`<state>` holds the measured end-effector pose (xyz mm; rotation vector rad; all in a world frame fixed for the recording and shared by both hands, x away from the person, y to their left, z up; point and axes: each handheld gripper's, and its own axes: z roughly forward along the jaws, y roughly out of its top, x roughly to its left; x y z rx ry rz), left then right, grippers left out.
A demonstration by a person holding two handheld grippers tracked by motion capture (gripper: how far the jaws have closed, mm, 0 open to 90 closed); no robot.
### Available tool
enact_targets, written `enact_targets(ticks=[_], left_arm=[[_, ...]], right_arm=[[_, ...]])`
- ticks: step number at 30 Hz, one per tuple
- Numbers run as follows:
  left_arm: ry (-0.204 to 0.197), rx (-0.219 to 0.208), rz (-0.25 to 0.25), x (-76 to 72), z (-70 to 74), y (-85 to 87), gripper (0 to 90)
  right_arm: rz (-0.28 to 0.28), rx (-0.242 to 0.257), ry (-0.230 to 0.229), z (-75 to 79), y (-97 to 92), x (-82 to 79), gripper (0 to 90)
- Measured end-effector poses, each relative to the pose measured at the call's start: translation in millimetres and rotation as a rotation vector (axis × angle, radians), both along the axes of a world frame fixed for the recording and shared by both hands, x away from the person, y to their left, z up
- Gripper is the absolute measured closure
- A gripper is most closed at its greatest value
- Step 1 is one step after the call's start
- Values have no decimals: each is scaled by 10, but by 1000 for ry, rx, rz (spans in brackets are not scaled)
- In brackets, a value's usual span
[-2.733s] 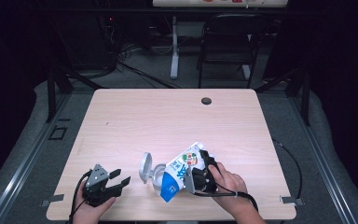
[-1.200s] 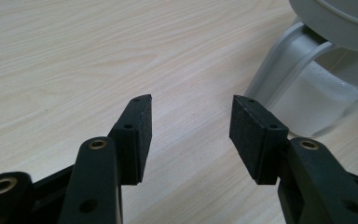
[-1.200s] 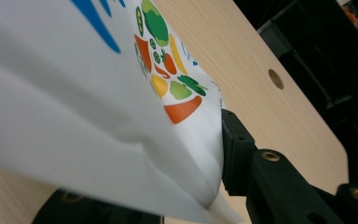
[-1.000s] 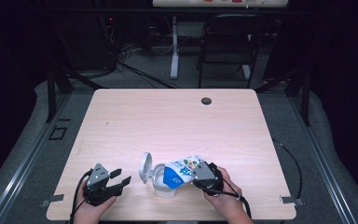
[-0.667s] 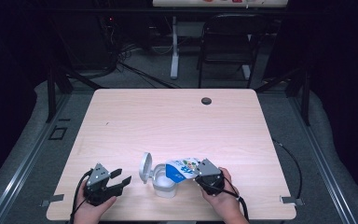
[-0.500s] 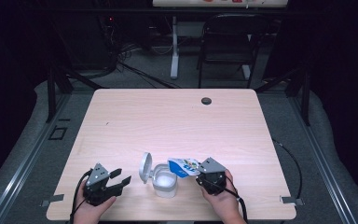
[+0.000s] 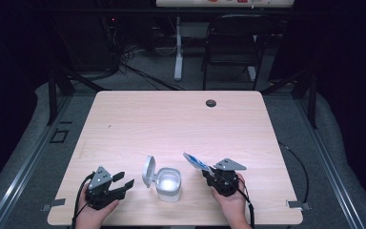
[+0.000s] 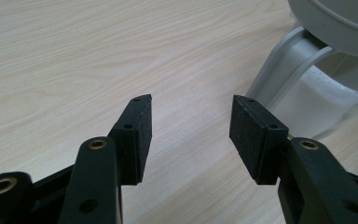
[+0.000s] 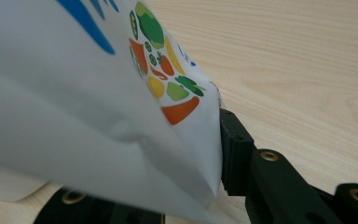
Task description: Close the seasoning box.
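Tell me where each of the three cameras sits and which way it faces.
High view: above the person's side, looking forward and down on the table; both hands show, left gripper, right gripper.
Left gripper view: on that gripper, facing along its open jaws to the white container.
Right gripper view: on that gripper, jaws clamping the printed pouch.
Shared: the container shows in the high and left gripper views.

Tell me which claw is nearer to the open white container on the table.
Left, narrowly. The left claw sits open just beside the hinged lid of the white container, its tips pointing at it. The right claw, shut on a printed pouch, stands a little farther off on the opposite side.
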<state>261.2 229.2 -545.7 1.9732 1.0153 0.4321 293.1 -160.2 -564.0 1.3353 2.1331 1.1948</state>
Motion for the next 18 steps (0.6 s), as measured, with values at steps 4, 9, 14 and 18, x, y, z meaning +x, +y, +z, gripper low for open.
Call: enact_targets(ticks=[4,9,14,18], left_arm=[[11,2,0,10,1,-1,495],[12,-1,8,27,-13,-17,495],[11,0,12,47,-8,-21,494],[13,-3,16,53,-8,-19,491]], right_arm=[[-18,-1,14,-52,-24,20,733],[-32,-3,32,-100,-68,21,682],[-53,17,37,-98,-152,7,644],[-56,23,29,-79,-181,-9,613]])
